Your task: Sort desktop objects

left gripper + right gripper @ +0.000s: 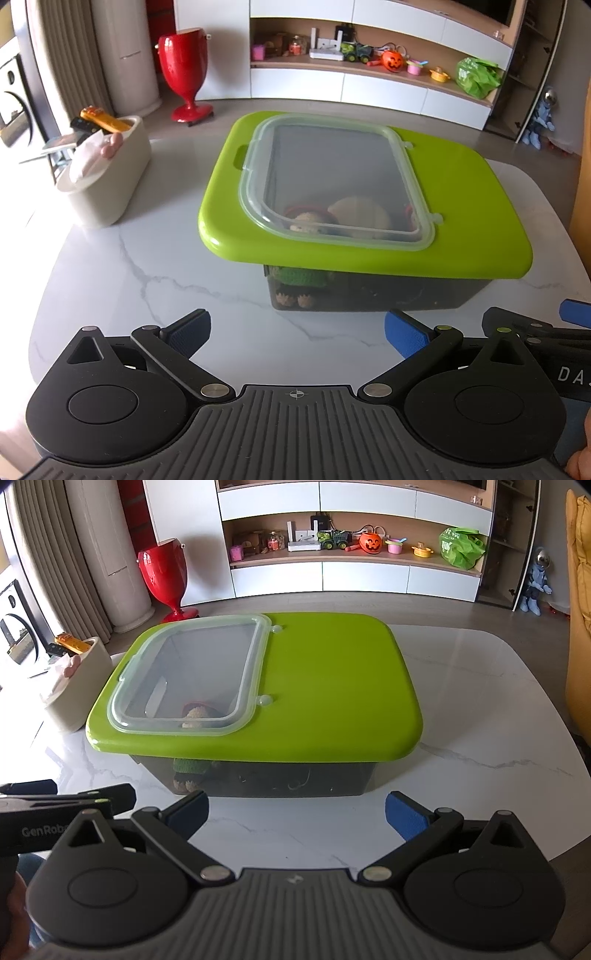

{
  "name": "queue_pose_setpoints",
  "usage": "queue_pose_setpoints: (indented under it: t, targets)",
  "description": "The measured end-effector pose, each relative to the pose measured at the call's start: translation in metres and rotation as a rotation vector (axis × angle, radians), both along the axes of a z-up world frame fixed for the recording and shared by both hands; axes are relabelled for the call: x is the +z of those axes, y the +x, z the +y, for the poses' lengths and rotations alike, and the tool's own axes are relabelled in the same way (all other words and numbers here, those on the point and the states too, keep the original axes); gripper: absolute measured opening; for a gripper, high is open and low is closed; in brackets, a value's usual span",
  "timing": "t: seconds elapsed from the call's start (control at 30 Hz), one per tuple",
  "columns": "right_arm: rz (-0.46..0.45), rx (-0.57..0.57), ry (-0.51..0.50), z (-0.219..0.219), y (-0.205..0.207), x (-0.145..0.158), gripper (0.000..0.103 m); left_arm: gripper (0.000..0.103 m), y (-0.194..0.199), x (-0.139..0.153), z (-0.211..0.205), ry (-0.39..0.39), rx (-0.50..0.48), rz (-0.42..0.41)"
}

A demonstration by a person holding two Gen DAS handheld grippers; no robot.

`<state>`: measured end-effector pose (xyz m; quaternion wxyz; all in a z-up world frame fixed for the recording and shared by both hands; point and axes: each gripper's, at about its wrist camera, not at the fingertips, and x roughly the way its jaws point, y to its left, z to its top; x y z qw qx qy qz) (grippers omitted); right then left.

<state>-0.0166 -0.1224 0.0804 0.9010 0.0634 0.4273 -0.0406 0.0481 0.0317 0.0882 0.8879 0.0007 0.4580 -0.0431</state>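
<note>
White marble desk (pixel 110 266), toy-filled shelf (pixel 369 70) behind. Centre of desk: dark storage box (pixel 295 779) under green lid (pixel 332 686), clear flap (pixel 192 679) closed, knitted doll (pixel 306 284) inside against near wall. Far left: cream holder (pixel 110 177) with remotes. Left claw (pixel 297 334) spread wide, empty, just short of box. Right claw (pixel 295 814) likewise spread, empty, beside it.

Left gripper (pixel 297 330) and right gripper (pixel 297 810) sat low in frame, side by side, jaws spread wide, empty.
</note>
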Motion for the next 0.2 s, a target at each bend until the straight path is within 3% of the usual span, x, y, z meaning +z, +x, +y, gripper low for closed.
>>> queue_pose_setpoints:
  t: [0.2]
  targets:
    - [0.002, -0.001, -0.001, 0.0000, 0.0000, -0.0011, 0.103, 0.103, 0.0003, -0.0003, -0.0014, 0.009, 0.002, 0.000]
